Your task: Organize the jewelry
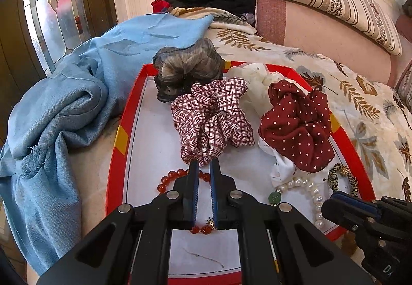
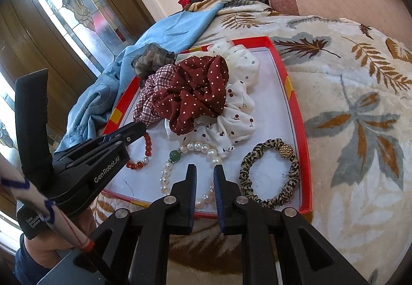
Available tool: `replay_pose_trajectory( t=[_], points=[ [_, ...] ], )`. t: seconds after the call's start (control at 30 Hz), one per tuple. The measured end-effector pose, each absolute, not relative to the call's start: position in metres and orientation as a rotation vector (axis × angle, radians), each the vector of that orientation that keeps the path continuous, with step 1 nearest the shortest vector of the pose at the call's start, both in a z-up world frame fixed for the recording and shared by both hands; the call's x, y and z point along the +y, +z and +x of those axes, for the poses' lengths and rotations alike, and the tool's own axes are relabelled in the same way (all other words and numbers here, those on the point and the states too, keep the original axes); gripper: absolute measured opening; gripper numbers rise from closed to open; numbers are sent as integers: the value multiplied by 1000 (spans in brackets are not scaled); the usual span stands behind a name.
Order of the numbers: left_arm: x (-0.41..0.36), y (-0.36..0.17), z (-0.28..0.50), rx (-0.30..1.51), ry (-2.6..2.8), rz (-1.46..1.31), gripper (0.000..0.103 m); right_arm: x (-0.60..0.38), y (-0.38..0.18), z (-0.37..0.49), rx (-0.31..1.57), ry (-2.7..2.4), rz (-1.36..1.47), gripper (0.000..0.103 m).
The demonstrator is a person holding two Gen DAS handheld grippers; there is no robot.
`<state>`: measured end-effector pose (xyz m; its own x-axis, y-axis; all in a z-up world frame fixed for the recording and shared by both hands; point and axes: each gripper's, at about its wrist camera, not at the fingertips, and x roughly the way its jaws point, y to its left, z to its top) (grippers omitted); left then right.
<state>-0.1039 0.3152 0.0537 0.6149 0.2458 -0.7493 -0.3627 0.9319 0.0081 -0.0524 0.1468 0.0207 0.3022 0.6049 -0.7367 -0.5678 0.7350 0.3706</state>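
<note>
Beads first: the red bead bracelet [image 1: 180, 176] lies on the white floor of the red-rimmed tray [image 1: 119, 135], right under the left tongs [image 1: 204, 166], its loop running beneath both fingers and coming out again near their base, where a small gold charm sits. The left tongs stand slightly parted with nothing between them, tips low at the edge of the plaid scrunchie [image 1: 211, 117]; whether they touch the fabric I cannot tell. I'd say the beads are hard, smooth and light, strung on something stretchy, so they would roll and slip out of a pinch across one bead; better to catch the cord between two beads or hook through the loop.

Just right of the left tongs lies the pearl bracelet [image 2: 190, 151] with its one green bead, and the right tongs [image 2: 206, 169] hover over its near side, also a little apart and empty. Pearls look equally slick, and scratch easily, I'd guess. Further right of the right tongs sits the leopard-print hair tie [image 2: 270, 176], soft and easy to nip anywhere.

Beyond both tongs the scrunchies pile up: the dotted maroon one [image 2: 195, 91], a white cherry-print one [image 2: 231, 125], and a grey hairpiece [image 1: 185, 66] at the far rim. The tray rests on a leaf-patterned bed cover [image 2: 347, 104], with a blue cloth [image 1: 77, 104] left of it.
</note>
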Motion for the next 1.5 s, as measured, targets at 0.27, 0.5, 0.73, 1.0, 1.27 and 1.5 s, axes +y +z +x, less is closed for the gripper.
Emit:
replay_pose_trajectory(
  t=[0.27,0.5,0.73,1.0,1.27,1.5],
  points=[
    [316,58,-106,824,363,-148,30,144,23,-56,999,770,44,21],
    [316,59,-106,814,371,-151,40,142,24,-58,1003,763,41,22],
    [317,59,-106,813,376,-150,51,140,28,-60,998,756,38,29],
    [318,58,-106,818,386,-148,57,139,32,-62,994,748,28,30],
    [323,56,-106,826,401,-162,66,140,28,-58,1010,719,12,35],
    [327,56,-105,830,399,-178,77,138,26,-54,1017,696,10,42]
  ],
)
